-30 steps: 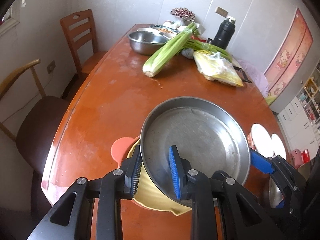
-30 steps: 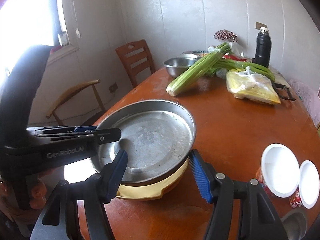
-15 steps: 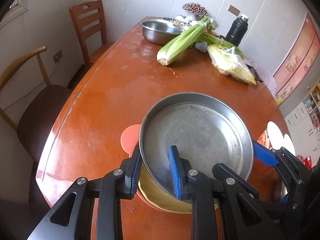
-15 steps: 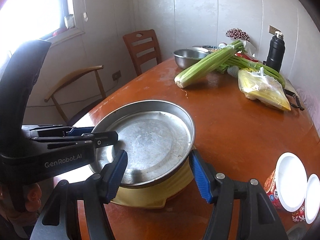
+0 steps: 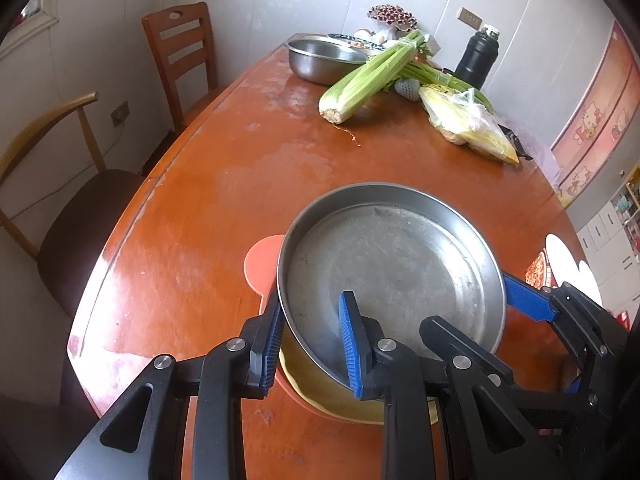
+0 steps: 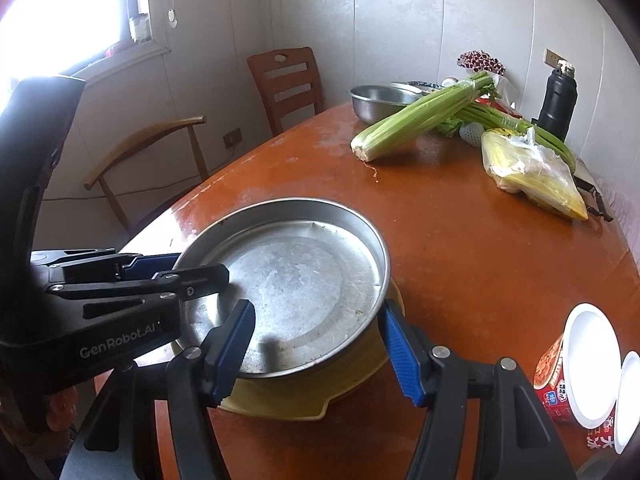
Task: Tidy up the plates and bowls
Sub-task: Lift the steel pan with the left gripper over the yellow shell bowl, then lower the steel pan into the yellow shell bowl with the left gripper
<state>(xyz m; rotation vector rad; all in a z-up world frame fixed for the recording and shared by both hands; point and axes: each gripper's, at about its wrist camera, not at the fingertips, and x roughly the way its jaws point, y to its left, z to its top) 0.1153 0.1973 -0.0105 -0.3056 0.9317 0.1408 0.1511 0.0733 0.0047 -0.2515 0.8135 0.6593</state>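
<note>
Your table (image 5: 248,168) is a big orange-brown oval, glossy, so expect things to slide on it. At its near end sits the steel plate (image 5: 396,264), wide and shallow with a low upright wall, resting on a yellow bowl (image 6: 352,364) that in turn sits on a pink mat (image 5: 260,264). The plate looks thin, stiff and fairly light; bare metal is slick against the pads, and it would ring and skate if let go early. Only its rim offers a hold. The left gripper (image 5: 310,344) already pinches that rim at the near-left edge, one finger outside the wall, one inside on the floor, jaws narrowed to the wall's thickness. One rim pinch on a plate this wide will likely let it droop or twist, so keep it level. The right gripper (image 6: 316,350) stands wide open at the plate's near-right side, left finger over the plate floor, right finger outside the rim, nothing held; whether either pad touches metal you cannot tell. The yellow bowl looks like plastic, light, with a lip tab at the near side; it may lift with the plate if they stick. Far end: a steel bowl (image 5: 324,58), celery (image 5: 368,76), a bagged yellow item (image 5: 468,124), a black flask (image 5: 478,58). Near right: lidded cups (image 6: 580,364).
</note>
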